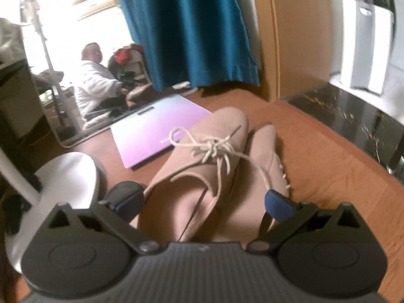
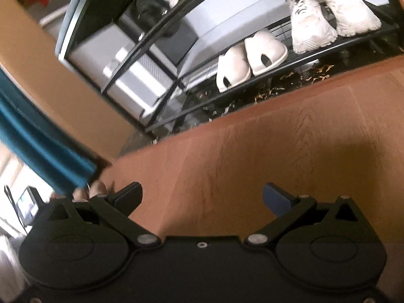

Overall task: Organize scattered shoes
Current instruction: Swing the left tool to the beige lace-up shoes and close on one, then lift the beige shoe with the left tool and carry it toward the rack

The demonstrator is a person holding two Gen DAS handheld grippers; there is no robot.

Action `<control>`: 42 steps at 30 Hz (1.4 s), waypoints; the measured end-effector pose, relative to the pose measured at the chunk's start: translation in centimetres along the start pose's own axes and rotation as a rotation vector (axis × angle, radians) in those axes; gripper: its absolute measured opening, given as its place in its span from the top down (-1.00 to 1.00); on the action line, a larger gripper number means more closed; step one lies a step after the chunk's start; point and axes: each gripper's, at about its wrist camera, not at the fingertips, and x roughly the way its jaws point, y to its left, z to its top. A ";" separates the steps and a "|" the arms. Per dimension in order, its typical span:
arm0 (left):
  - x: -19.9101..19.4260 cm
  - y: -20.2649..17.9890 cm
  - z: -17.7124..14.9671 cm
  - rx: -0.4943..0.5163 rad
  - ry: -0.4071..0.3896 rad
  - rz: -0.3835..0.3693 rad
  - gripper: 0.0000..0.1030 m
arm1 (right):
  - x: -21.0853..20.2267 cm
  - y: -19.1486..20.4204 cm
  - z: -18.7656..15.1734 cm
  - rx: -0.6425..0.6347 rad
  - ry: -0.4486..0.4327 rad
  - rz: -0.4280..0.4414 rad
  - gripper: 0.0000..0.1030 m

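Pickup is the step in hand; left gripper [image 1: 204,203] spread wide, its fingers either side of the pair of tan lace-up shoes [image 1: 202,166] on the floor directly ahead; right gripper [image 2: 202,197] spread and empty, the shoe rack [image 2: 265,75] ahead and above; next, close on one heel, avoiding the loose laces [image 1: 219,149].

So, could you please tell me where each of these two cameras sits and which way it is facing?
Left wrist: on the left hand-held gripper, low, looking along the wooden floor at two beige lace-up shoes between its open fingers; purple scale and blue curtain beyond.
Right wrist: on the right hand-held gripper, open and empty, tilted toward the shoe rack holding white slippers and white sneakers; fingertips show.
Shared: floor and curtain.
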 end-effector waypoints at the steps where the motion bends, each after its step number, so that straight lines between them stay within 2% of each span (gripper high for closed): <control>1: 0.0 0.1 -0.1 0.016 -0.020 -0.009 -0.98 | 0.2 -0.2 0.0 0.018 0.013 -0.017 -1.00; 3: 0.5 0.6 -0.7 0.042 -0.055 -0.060 -0.98 | 0.4 -0.6 -0.1 0.052 0.035 -0.042 -1.00; 5: 1.1 1.2 -0.8 0.025 -0.055 -0.071 -0.98 | 0.5 -1.0 -0.3 0.112 0.051 -0.027 -1.00; 12: 3.6 3.1 -0.6 -0.035 -0.033 -0.010 -0.98 | 1.0 0.9 -1.0 0.081 0.076 0.019 -1.00; 15: 4.5 3.7 -0.7 -0.046 0.017 -0.100 -0.97 | 1.5 1.8 -1.5 0.036 0.100 0.022 -1.00; 17: 4.8 4.6 -0.7 -0.070 0.016 -0.116 -0.94 | 1.7 1.9 -1.6 0.020 0.113 0.016 -1.00; 20: 5.9 6.6 -0.2 -0.185 0.068 -0.175 -0.94 | 2.1 2.1 -1.9 0.004 0.132 0.007 -1.00; 22: 6.4 7.1 -0.1 -0.209 0.085 -0.190 -0.98 | 2.3 2.0 -1.9 0.011 0.137 0.004 -1.00; 24: 6.8 6.9 -0.2 -0.187 0.100 -0.191 -0.99 | 2.6 1.9 -1.9 0.019 0.144 0.005 -1.00; 28: 7.3 6.4 -0.2 -0.150 0.119 -0.160 -0.99 | 3.0 2.0 -2.0 -0.004 0.157 0.007 -1.00; 30: 7.5 5.8 -0.2 -0.132 0.130 -0.115 -0.97 | 3.1 2.0 -2.1 -0.019 0.161 0.006 -1.00; 36: 7.2 4.3 -0.5 -0.066 0.108 -0.003 -0.60 | 2.6 1.7 -1.6 0.004 0.131 0.006 -1.00; 38: 6.9 4.3 -0.6 -0.065 0.108 0.009 -0.47 | 2.2 1.5 -1.3 0.015 0.116 0.005 -1.00; 42: 6.4 5.2 -0.4 -0.105 0.128 0.006 -0.39 | 1.8 1.1 -1.0 0.045 0.097 0.006 -1.00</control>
